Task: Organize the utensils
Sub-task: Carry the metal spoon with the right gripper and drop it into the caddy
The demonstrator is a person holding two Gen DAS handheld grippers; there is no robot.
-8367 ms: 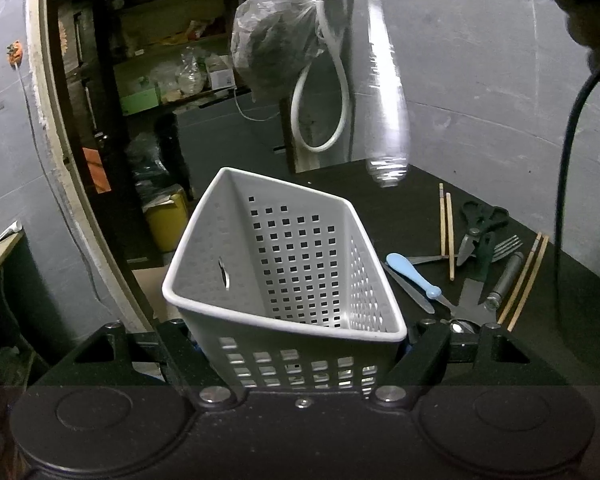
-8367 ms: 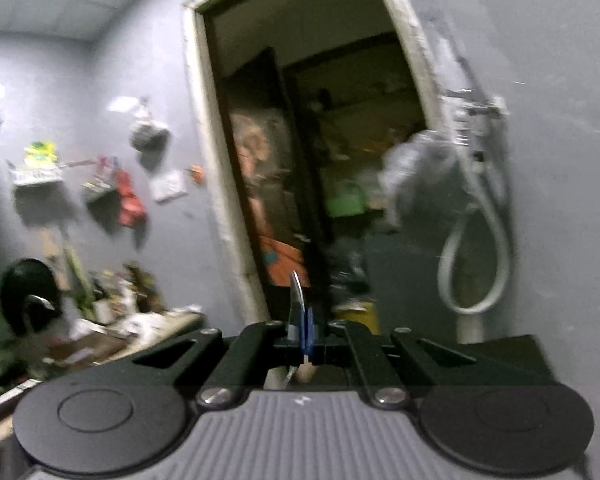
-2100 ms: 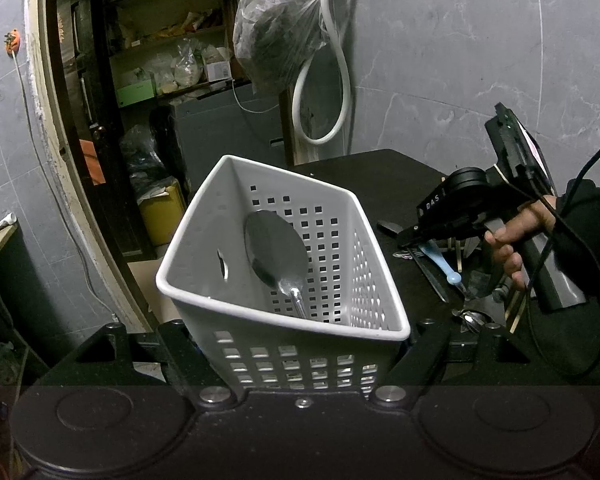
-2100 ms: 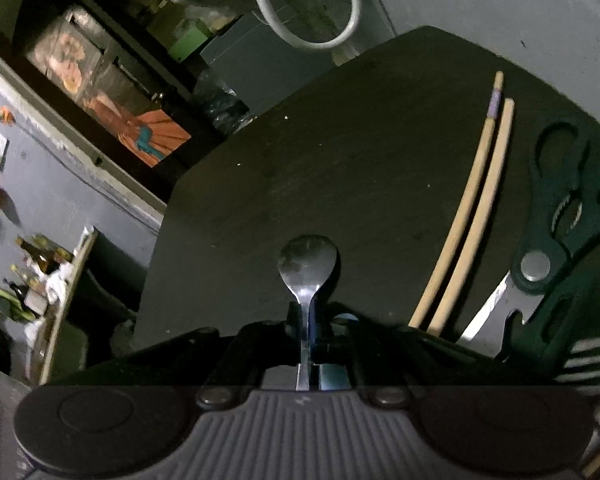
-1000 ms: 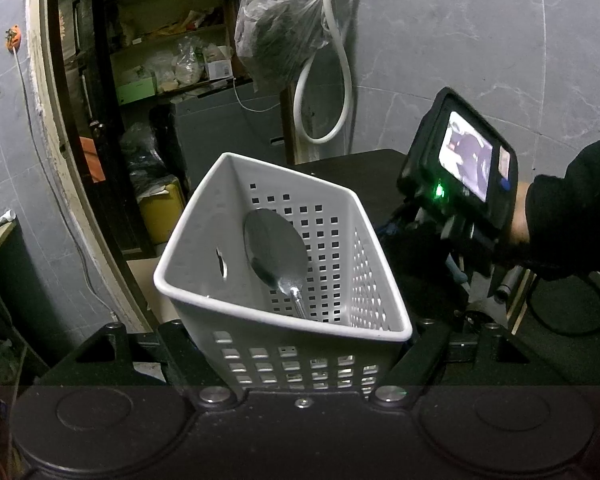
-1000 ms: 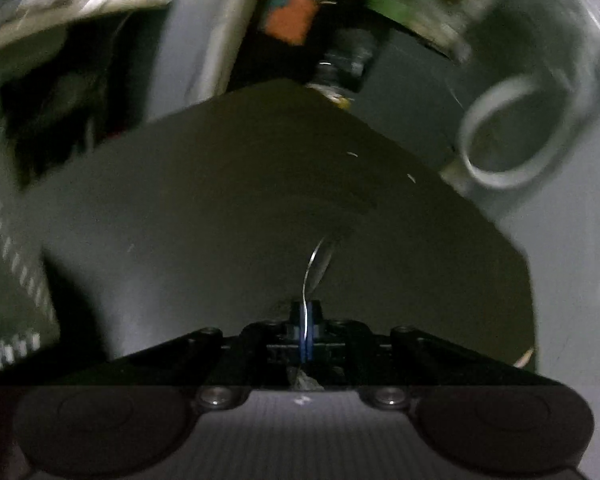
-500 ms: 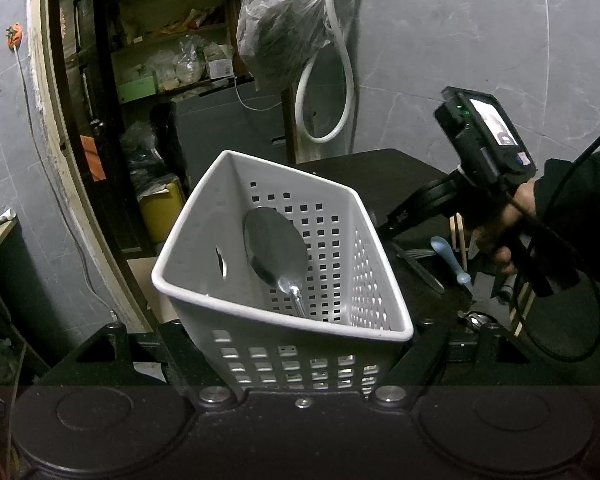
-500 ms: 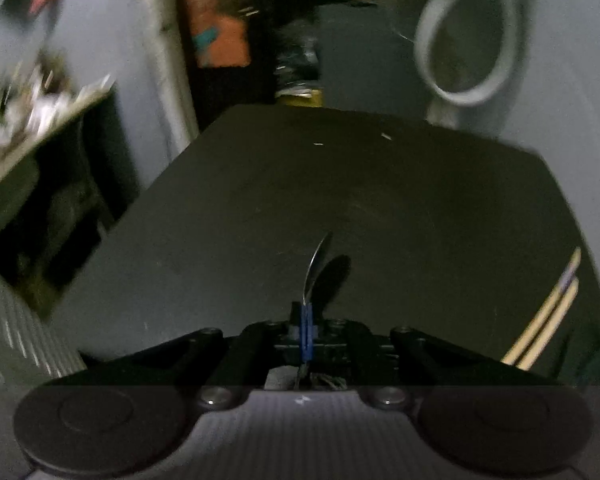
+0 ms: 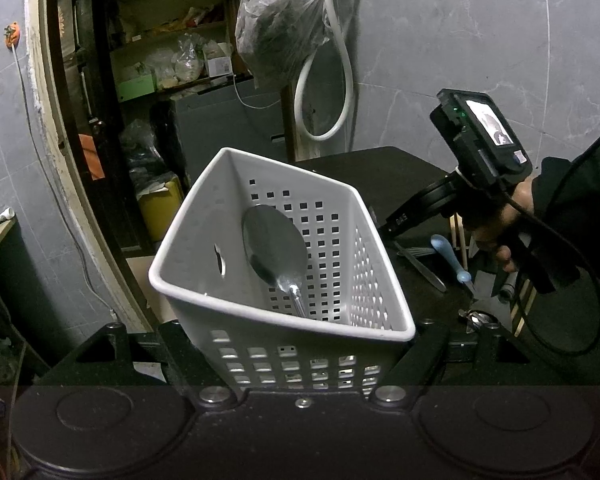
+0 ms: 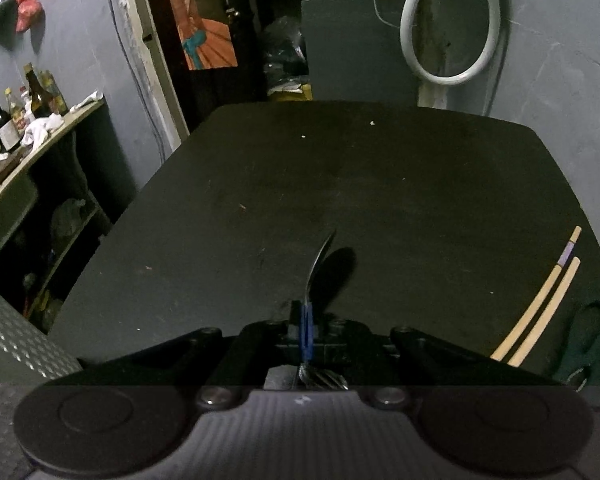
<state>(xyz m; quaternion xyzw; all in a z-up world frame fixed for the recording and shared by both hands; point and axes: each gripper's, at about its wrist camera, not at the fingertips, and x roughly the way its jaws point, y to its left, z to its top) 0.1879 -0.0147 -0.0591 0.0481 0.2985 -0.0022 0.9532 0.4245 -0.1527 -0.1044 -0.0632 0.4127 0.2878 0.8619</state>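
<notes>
The left gripper (image 9: 300, 344) has its fingers pinching the near wall of the white perforated basket (image 9: 340, 248), which sits tilted right between them with a big metal spoon (image 9: 274, 250) lying inside, bowl up against the far wall. The right gripper (image 10: 306, 334) has its fingers pressed tight on the blue handle of a small spoon (image 10: 318, 268), bowl sticking out edge-on past the fingertips over the dark surface (image 10: 340, 184). Off to the right of those fingers a pair of wooden chopsticks (image 10: 540, 312) lies flat, with dark scissors (image 10: 588, 328) just beyond them.
</notes>
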